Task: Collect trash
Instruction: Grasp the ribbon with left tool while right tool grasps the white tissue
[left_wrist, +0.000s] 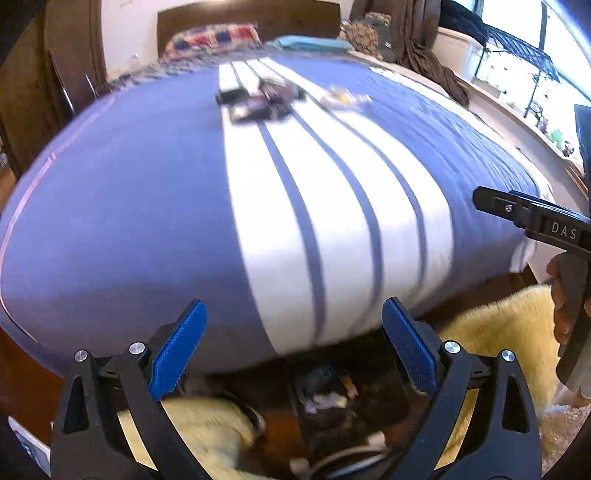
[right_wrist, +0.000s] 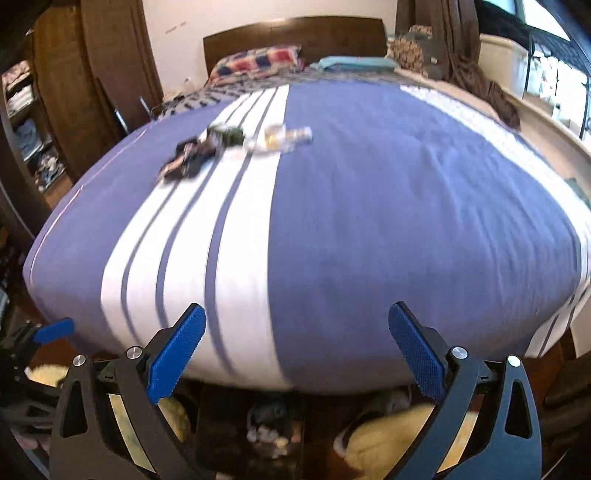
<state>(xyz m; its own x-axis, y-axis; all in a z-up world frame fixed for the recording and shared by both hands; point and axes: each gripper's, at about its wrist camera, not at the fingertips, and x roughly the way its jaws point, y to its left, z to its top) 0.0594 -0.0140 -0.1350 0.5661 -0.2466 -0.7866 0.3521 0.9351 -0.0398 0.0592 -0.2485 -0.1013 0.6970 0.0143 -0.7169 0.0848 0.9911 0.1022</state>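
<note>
Several pieces of trash lie mid-bed on the blue and white striped bedspread (left_wrist: 147, 192): dark wrappers (left_wrist: 258, 101) and a pale crumpled wrapper (left_wrist: 341, 98). In the right wrist view the dark wrappers (right_wrist: 190, 158) lie left of a clear pale wrapper (right_wrist: 279, 138). My left gripper (left_wrist: 293, 314) is open and empty over the foot of the bed. My right gripper (right_wrist: 297, 315) is open and empty too, beside it; its body shows in the left wrist view (left_wrist: 535, 218). A dark bin with trash in it (left_wrist: 328, 398) stands on the floor below.
Pillows (right_wrist: 258, 61) and a wooden headboard (right_wrist: 295, 37) are at the far end. A wardrobe (right_wrist: 55, 92) stands left. A yellow fluffy rug (left_wrist: 498, 332) lies on the floor. A window ledge (left_wrist: 517, 122) runs along the right.
</note>
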